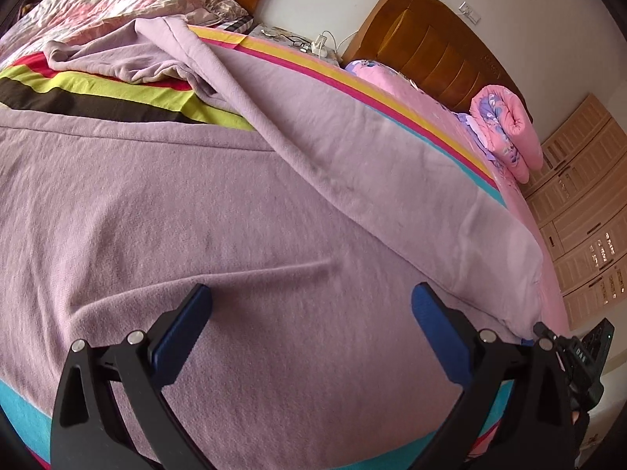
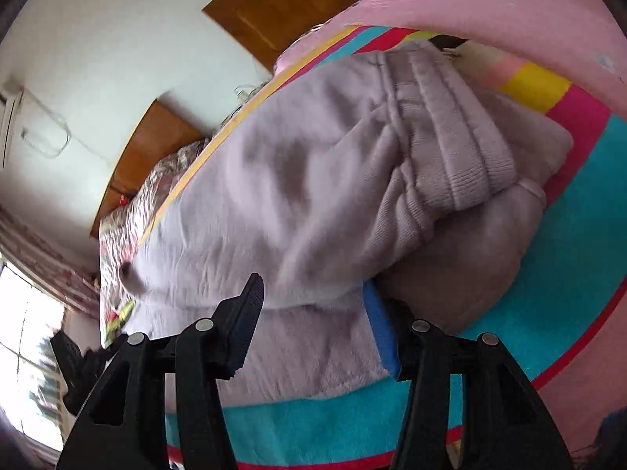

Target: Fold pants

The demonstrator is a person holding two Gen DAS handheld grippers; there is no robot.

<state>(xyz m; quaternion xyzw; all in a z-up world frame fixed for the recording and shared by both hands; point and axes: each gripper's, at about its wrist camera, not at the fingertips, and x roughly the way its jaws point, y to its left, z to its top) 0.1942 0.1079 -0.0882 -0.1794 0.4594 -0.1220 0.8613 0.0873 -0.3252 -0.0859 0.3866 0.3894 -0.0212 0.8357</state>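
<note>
Lilac fleece pants [image 1: 243,211] lie spread over the striped blanket [image 1: 98,94] on the bed, one leg [image 1: 384,164] folded diagonally toward the right edge. My left gripper [image 1: 311,299] hovers just above the cloth, open, with nothing pinched between its blue pads. In the right wrist view the picture is rolled; the ribbed waistband [image 2: 462,145] is bunched and doubled over. My right gripper [image 2: 313,297] stands about half open at the pants' [image 2: 274,196] near edge. Loose cloth lies between its fingers and partly covers the blue pad [image 2: 378,325]; the pads do not press on it.
A rolled pink floral quilt [image 1: 509,129] lies on the pink sheet [image 1: 423,90] at the bed's right side. Wooden headboards [image 1: 431,31] stand behind, with a nightstand holding glasses and a charger [image 1: 309,41]. Wardrobe doors [image 1: 584,211] stand at right, a window [image 2: 27,337] at left.
</note>
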